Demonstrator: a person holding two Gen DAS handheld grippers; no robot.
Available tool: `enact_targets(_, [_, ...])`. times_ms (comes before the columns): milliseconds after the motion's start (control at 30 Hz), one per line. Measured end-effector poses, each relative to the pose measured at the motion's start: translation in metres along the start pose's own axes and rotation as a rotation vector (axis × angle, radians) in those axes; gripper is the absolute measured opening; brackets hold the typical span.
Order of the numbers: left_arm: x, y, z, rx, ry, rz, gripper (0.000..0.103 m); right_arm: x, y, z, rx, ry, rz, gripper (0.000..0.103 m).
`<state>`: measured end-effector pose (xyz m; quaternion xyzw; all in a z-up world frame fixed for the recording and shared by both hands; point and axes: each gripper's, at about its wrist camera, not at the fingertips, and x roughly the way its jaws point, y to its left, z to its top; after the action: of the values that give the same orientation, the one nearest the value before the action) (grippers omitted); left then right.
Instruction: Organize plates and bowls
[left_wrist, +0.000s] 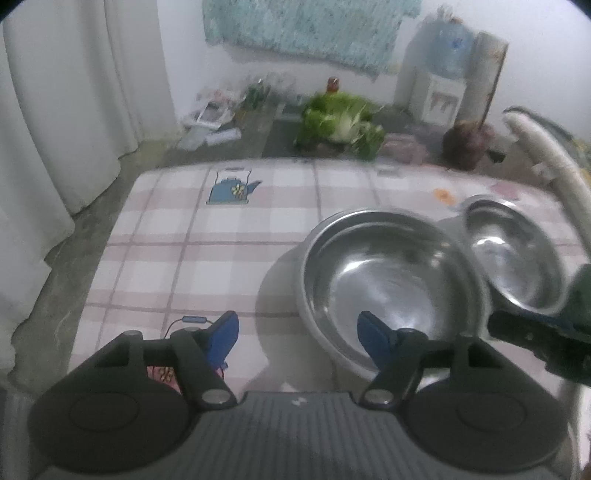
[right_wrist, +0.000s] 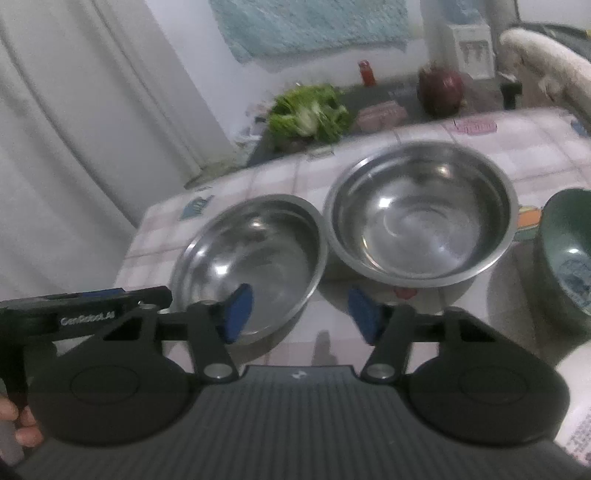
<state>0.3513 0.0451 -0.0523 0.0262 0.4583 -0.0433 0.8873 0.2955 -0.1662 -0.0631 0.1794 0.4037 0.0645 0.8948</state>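
Checked tablecloth (left_wrist: 207, 254) under two steel bowls, with white curtains (left_wrist: 55, 110) to the left.

Only the left wrist view shows the wide bare stretch of cloth left of the bowls, out to the teapot print (left_wrist: 232, 188) near the far edge; only the right wrist view shows a dark green bowl (right_wrist: 565, 254) at the right edge, apart from the steel ones. The left gripper (left_wrist: 297, 338) is spread wide and holds nothing, its right finger over the near rim of the big steel bowl (left_wrist: 391, 280). The right gripper (right_wrist: 301, 312) is also wide open and empty, straddling the near right rim of that bowl (right_wrist: 247, 266). The second steel bowl (right_wrist: 421, 214) sits just beside it, rims close; whether they touch I cannot tell. Greens (left_wrist: 340, 122) lie beyond the table's far edge.
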Motion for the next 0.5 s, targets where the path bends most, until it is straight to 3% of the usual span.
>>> enact_targets(33, [0.007,-0.002,0.002,0.010,0.012,0.004,0.068,0.007,-0.001,0.001,0.004,0.011,0.000,0.046])
enact_targets(133, [0.023,-0.009,0.005,0.028,0.047,0.011,0.051,0.023,-0.004,0.002,0.015,0.039,0.002,0.033])
enact_targets(267, [0.034,-0.014,0.007,0.034,0.084,0.030,0.023,0.032,-0.004,0.002,0.005,0.053,0.024,0.016])
enact_targets(500, [0.024,-0.015,0.002,0.048,0.097,0.054,0.021,0.023,0.003,0.001,-0.055,0.074,0.037,0.017])
